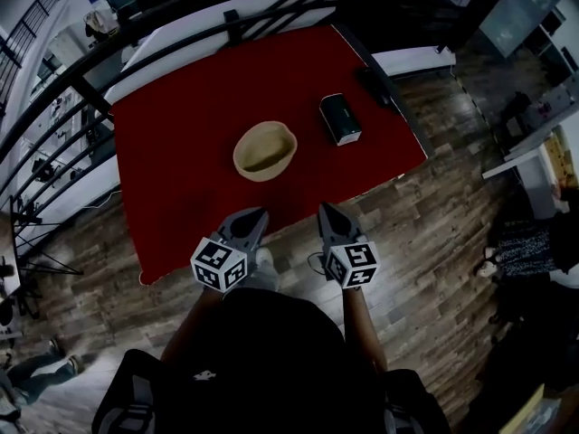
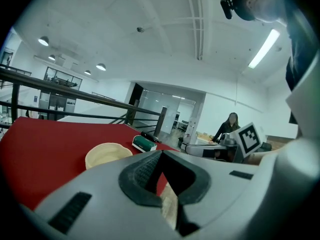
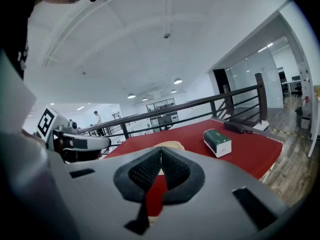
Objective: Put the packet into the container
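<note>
A red-covered table [image 1: 190, 152] bears a cream bowl-shaped container [image 1: 264, 149] near its middle. To the bowl's right lies a green-and-white packet [image 1: 339, 118]. Both grippers hover side by side off the table's near edge, above the wooden floor and apart from both things. My left gripper [image 1: 257, 215] has its jaws together with nothing between them, and so does my right gripper [image 1: 326, 210]. The left gripper view looks past the shut tips [image 2: 161, 154] to the bowl [image 2: 107, 154] and the packet [image 2: 145, 143]. Beyond the right gripper [image 3: 161, 150] are the bowl [image 3: 169, 145] and the packet [image 3: 217, 141].
A flat black object [image 1: 373, 84] lies at the table's far right corner. A black railing [image 1: 226, 12] runs behind the table. Wooden floor [image 1: 443, 206] surrounds the table. A person [image 2: 229, 126] sits at a desk far off.
</note>
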`<state>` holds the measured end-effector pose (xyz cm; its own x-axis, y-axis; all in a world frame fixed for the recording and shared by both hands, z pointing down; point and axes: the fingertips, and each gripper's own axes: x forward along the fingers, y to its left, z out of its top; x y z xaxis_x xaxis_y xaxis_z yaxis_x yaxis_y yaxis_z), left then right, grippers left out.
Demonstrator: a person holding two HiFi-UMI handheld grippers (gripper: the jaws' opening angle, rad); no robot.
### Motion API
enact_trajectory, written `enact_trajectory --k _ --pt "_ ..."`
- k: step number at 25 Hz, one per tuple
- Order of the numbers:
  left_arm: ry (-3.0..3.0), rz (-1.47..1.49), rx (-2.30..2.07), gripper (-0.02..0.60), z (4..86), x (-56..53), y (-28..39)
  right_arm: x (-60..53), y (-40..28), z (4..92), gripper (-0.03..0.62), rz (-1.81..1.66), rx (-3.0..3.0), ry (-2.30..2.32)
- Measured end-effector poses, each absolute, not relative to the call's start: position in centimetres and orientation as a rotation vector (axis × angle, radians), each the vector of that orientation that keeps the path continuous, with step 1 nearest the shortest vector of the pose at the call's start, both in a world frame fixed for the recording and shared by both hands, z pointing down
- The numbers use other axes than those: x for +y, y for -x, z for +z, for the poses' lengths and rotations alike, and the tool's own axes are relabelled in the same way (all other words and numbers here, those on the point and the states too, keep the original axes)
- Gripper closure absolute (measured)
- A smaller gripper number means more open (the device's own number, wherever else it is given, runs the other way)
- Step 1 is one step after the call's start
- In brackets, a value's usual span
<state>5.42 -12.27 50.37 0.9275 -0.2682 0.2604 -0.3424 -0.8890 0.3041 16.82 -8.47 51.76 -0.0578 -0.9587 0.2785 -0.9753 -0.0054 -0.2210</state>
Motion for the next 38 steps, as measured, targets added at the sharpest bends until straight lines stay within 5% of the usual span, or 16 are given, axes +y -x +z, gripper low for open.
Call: enact_trajectory --k 21,38 --pt "-2.722 0.294 -0.396 0.572 52.0 -23.8 -5.3 -19.3 -17.0 53.1 0.572 0.561 -2.093 -2.133" --pt "-2.697 0.282 -0.466 0.572 52.3 -27.2 -12.1 -23.6 -26.6 55.0 0.571 0.636 -2.021 -2.021"
